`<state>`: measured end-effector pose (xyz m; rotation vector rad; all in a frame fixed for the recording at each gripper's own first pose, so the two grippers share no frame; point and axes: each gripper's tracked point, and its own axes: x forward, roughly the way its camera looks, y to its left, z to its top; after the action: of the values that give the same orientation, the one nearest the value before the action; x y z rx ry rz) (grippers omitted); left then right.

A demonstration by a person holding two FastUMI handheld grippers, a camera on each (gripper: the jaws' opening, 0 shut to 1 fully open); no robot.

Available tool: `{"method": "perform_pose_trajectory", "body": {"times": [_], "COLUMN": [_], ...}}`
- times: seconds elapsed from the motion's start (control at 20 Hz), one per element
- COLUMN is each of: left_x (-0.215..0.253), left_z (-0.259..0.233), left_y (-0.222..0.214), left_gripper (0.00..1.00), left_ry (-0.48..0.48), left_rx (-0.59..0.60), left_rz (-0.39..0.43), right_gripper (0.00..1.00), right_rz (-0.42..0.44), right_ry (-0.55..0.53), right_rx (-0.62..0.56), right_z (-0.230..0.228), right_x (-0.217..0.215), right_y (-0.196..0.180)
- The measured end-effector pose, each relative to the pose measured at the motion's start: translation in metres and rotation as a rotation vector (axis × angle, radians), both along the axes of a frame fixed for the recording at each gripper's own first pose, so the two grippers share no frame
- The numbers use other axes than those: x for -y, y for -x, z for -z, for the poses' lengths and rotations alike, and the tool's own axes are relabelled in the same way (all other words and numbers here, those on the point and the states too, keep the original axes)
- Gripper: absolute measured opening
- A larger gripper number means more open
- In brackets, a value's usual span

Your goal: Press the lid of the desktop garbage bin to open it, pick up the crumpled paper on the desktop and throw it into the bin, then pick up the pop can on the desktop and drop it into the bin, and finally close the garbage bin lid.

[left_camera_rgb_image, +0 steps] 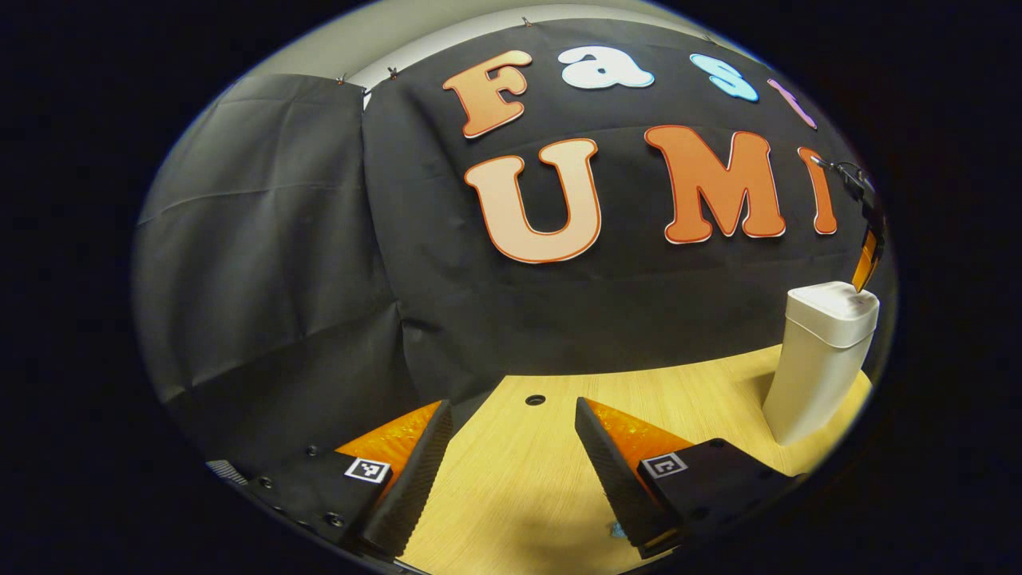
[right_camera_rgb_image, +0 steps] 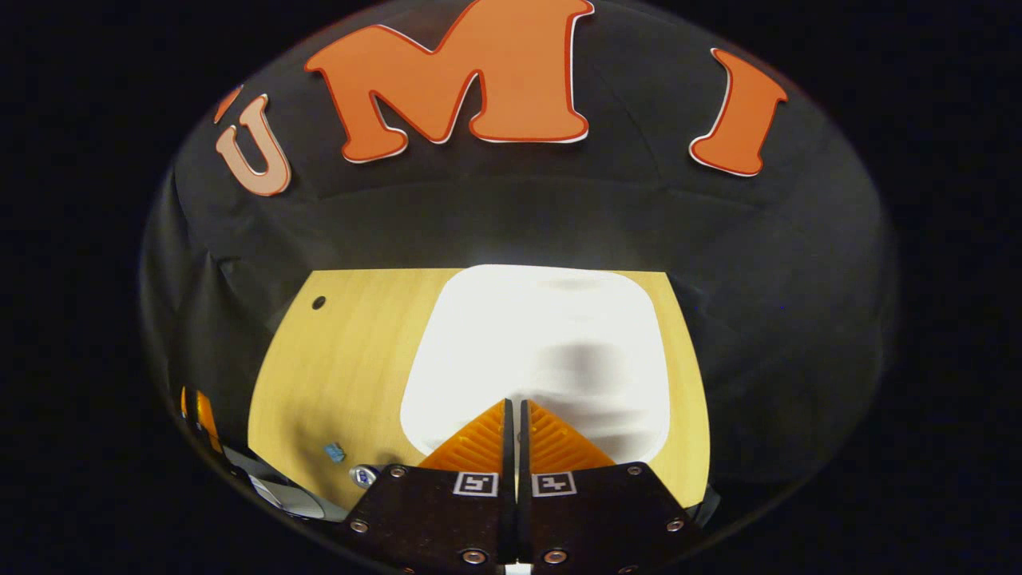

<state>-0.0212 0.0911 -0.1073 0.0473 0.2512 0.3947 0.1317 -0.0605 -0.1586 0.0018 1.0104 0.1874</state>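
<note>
Right gripper point(right_camera_rgb_image: 513, 409) points down over bin lid point(right_camera_rgb_image: 543, 351), fingers pressed together; left gripper point(left_camera_rgb_image: 511, 455) low over surface point(left_camera_rgb_image: 511, 479), fingers spread, holding nothing

Right gripper point(right_camera_rgb_image: 514, 409) fingers pressed together, tips pointing down at the white bin lid point(right_camera_rgb_image: 543, 351) (lid closed, contact unclear). Bin stands on wooden desktop point(right_camera_rgb_image: 343, 375). Small blue scrap point(right_camera_rgb_image: 334, 453) lies left of it, near the desk's edge.
</note>
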Motion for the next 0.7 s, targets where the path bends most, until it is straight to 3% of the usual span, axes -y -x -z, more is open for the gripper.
{"method": "perform_pose_trajectory", "body": {"times": [0.1,0.15,0.5,0.7], "left_x": [0.003,0.004,0.021,0.03], "left_z": [0.004,0.004,0.008,-0.003], "left_y": [0.001,0.002,-0.003,-0.006], "left_gripper": [0.94,0.98,0.98,0.94], "left_ry": [-0.009,-0.013,-0.006,-0.05], "left_rx": [-0.018,-0.022,-0.035,-0.025], "left_rz": [0.003,0.005,0.026,0.044], "right_gripper": [0.01,0.01,0.01,0.01], "right_rz": [0.009,0.017,0.001,0.018], "right_ry": [-0.014,-0.005,-0.03,-0.059], "right_rx": [0.006,0.001,0.038,0.081], "right_z": [0.0,0.005,0.007,-0.001], "right_x": [-0.001,0.002,0.001,0.0], "right_y": [0.002,0.001,0.004,-0.003]}}
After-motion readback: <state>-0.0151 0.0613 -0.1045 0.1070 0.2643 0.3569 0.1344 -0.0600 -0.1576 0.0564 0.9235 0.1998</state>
